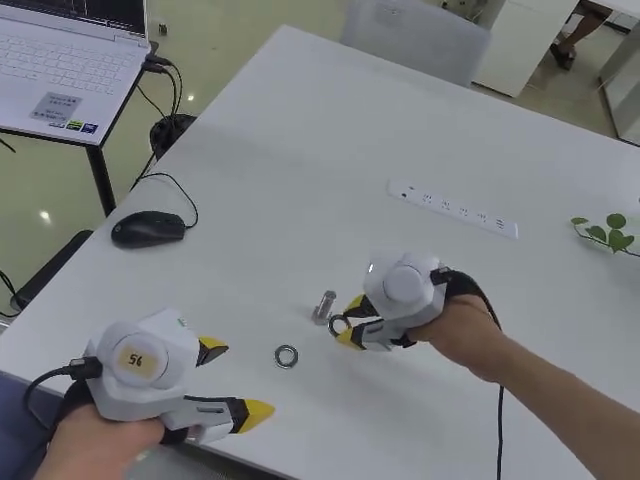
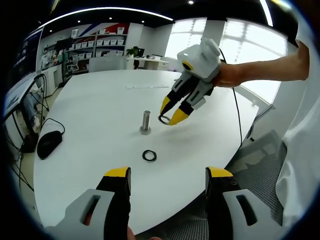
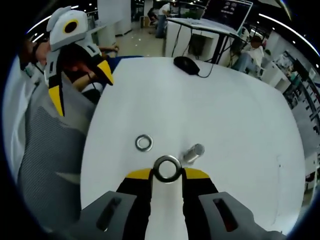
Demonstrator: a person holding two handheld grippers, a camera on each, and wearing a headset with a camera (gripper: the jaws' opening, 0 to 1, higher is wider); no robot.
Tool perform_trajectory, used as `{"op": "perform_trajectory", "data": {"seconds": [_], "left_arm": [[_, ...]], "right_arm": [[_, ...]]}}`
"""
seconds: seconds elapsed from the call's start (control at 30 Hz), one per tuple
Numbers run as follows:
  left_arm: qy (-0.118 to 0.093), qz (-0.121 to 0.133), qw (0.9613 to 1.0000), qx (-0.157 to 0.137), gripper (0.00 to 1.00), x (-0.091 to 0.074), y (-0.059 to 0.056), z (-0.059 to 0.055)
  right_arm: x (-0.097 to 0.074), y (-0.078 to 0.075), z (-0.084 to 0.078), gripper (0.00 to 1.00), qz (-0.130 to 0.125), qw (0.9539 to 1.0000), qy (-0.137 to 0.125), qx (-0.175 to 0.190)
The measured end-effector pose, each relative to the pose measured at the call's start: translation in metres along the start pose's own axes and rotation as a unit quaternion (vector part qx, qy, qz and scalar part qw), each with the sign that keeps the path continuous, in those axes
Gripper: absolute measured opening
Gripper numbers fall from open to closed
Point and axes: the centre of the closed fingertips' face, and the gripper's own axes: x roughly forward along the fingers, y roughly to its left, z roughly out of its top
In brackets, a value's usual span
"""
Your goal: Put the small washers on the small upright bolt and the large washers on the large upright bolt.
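Note:
One upright metal bolt (image 1: 325, 306) (image 2: 145, 122) (image 3: 193, 151) stands on the white table (image 1: 330, 170). My right gripper (image 1: 348, 322) (image 2: 168, 113) (image 3: 167, 173) is shut on a washer (image 1: 338, 325) (image 2: 164, 119) (image 3: 167, 168), held just right of the bolt and close to its top. A second washer (image 1: 286, 355) (image 2: 149, 156) (image 3: 144, 143) lies flat on the table in front of the bolt. My left gripper (image 1: 232, 380) (image 2: 167, 176) (image 3: 80, 82) is open with nothing between its yellow-tipped fingers, hovering near the table's front edge, left of the loose washer.
A black mouse (image 1: 148, 229) (image 2: 48, 143) (image 3: 186, 65) with its cable lies at the table's left side. A white power strip (image 1: 452, 209) lies further back. A laptop (image 1: 62, 60) sits on a separate stand at the left. Green leaves (image 1: 606, 232) reach in at the right edge.

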Motion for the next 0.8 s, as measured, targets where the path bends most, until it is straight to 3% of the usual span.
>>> {"op": "perform_trajectory", "data": {"seconds": [0.4,0.8], "left_arm": [[0.002,0.0,1.0,0.0,0.6,-0.001,-0.001,0.0],[0.002,0.002,1.0,-0.001,0.6,-0.001,0.004,0.003]], "right_arm": [[-0.001,-0.029,0.017,0.23,-0.019,0.9998,-0.007,0.008],[0.016,-0.038,0.019,0.23,-0.014,0.9997,0.01,0.019]]}}
